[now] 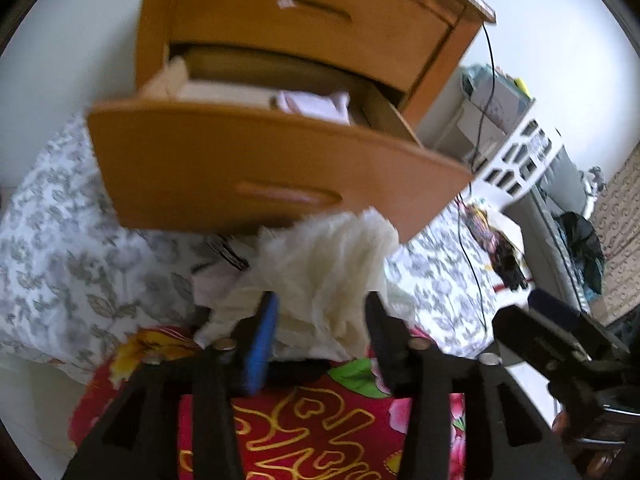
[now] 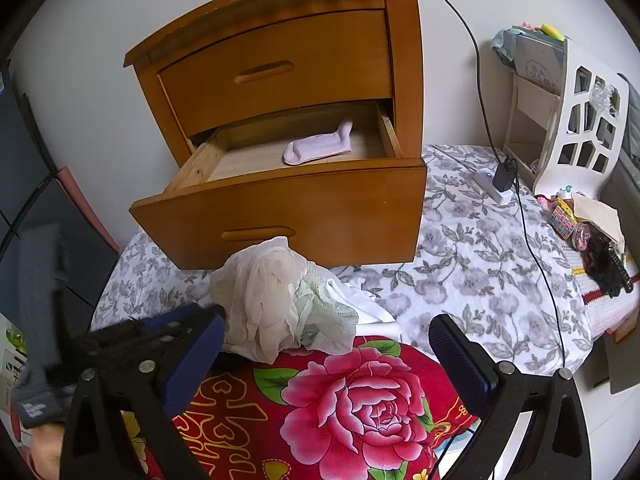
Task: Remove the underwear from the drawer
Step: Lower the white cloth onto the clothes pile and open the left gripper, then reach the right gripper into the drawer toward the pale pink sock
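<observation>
A crumpled pile of cream and white underwear (image 2: 276,292) lies on the bed, just in front of the lower drawer (image 2: 280,216) of the wooden nightstand, which is pulled out. Inside the drawer lies a pale lilac sock (image 2: 320,146). In the left wrist view the pile (image 1: 328,256) fills the gap ahead of my left gripper (image 1: 320,312); its jaws stand apart and the pads do not press the cloth. The drawer front (image 1: 240,160) and the sock (image 1: 312,104) show above it. My right gripper (image 2: 326,324) is open with nothing in it, just short of the pile.
A red floral quilt (image 2: 360,400) lies under both grippers on a grey-flowered sheet (image 2: 480,260). A black cable runs from the nightstand top to a charger (image 2: 502,182). A white cut-out shelf (image 2: 580,120) and small clutter (image 2: 600,248) stand at the right. A grey sleeve (image 2: 36,380) shows at lower left.
</observation>
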### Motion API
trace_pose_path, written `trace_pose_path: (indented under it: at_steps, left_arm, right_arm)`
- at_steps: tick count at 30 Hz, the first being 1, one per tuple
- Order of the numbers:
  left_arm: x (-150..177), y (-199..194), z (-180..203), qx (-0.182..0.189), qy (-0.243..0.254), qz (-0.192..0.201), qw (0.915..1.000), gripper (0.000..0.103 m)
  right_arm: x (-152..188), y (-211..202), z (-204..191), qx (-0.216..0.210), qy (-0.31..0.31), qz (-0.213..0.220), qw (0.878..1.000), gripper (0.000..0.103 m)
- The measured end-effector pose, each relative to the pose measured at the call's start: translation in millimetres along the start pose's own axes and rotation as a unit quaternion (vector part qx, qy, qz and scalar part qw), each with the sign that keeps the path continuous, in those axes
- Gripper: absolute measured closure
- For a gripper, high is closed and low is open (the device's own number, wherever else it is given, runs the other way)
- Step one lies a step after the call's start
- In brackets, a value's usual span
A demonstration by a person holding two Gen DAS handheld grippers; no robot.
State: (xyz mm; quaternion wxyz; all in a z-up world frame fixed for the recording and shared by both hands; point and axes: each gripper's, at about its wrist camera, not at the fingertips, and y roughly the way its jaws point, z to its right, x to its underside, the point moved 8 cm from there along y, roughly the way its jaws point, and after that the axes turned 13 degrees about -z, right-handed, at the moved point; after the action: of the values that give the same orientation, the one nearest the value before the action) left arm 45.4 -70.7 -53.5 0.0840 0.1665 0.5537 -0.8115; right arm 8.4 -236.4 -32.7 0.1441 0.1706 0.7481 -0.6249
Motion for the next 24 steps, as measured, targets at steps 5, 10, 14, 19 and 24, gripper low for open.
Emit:
trace_pose_path:
  at_steps: [5, 10, 14, 19, 24]
  left_arm:
    - [-9, -22, -21, -0.047, -0.017, 0.04, 0.998, 0.031]
    - [-14, -36, -37, -0.07, -0.033, 0.065, 0.9949, 0.022]
    - [-17, -45, -47, -0.099, -0.044, 0.084, 0.9905, 0.012]
    - [-20, -55, -58, -0.131, -0.055, 0.109, 0.9839, 0.009]
    - [-23, -64, -60, -0.139, -0.051, 0.135, 0.9796, 0.003]
  right_arm:
    - [0, 2, -1, 0.002, -0.001, -0.003, 1.0, 0.0]
    - [0, 5, -2, 0.003, -0.004, -0.006, 1.0, 0.0]
    - [0, 6, -3, 0.004, -0.006, -0.008, 1.0, 0.0]
    - [-1, 8, -4, 0.002, -0.013, -0.004, 1.0, 0.0]
    - [-6, 8, -6, -0.003, -0.017, 0.005, 1.0, 0.0]
